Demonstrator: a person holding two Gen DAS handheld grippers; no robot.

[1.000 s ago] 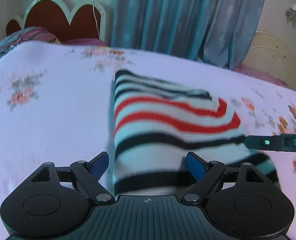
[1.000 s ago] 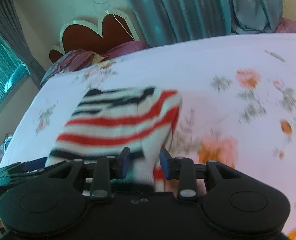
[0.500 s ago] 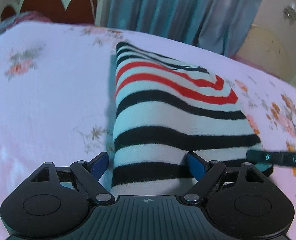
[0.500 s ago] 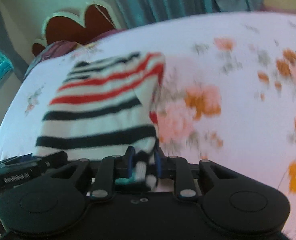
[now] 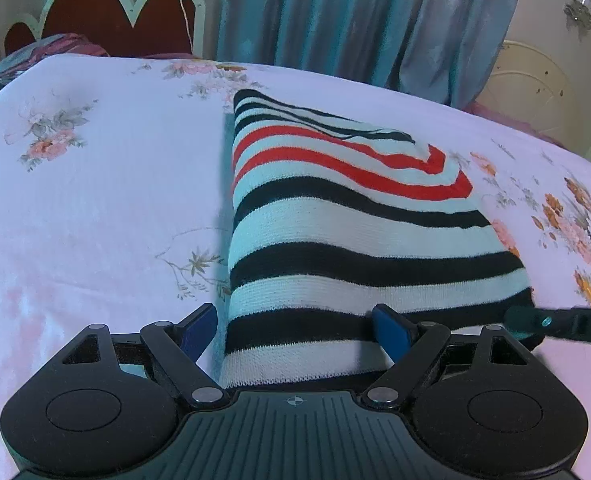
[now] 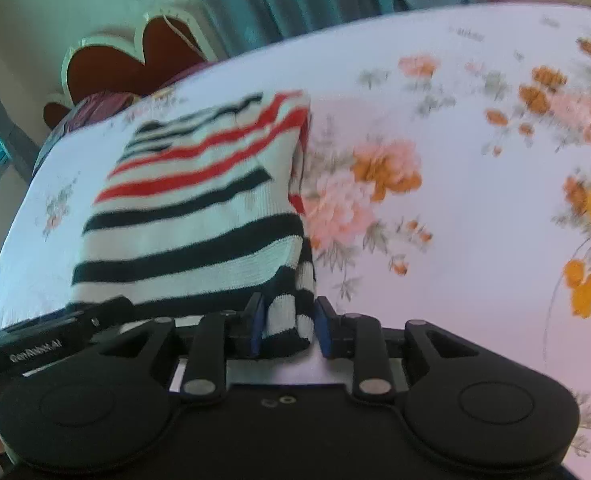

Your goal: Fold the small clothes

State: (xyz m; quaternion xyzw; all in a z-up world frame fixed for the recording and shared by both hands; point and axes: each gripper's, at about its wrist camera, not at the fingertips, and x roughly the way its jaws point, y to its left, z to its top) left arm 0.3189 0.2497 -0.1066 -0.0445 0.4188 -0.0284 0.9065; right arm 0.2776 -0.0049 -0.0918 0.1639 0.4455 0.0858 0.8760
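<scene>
Now | ribbed striped knit (image 5: 355, 240) | left gripper (image 5: 295, 330) spread | right gripper (image 6: 287, 326) opening around hem

The folded garment (image 5: 355, 232) lies on the bed (image 5: 95, 200), with its near edge at the grippers and its far end toward the headboard (image 5: 107, 20). The left gripper (image 5: 295, 328) sits at the garment's near left corner, one finger off the left edge and one over the cloth. The right gripper (image 6: 287, 328) sits at the near right corner, with a fold of the garment between its fingers. The curtain (image 5: 355, 20) hangs behind the bed, right of the headboard. Bedding (image 5: 35, 52) is bunched before the headboard.
</scene>
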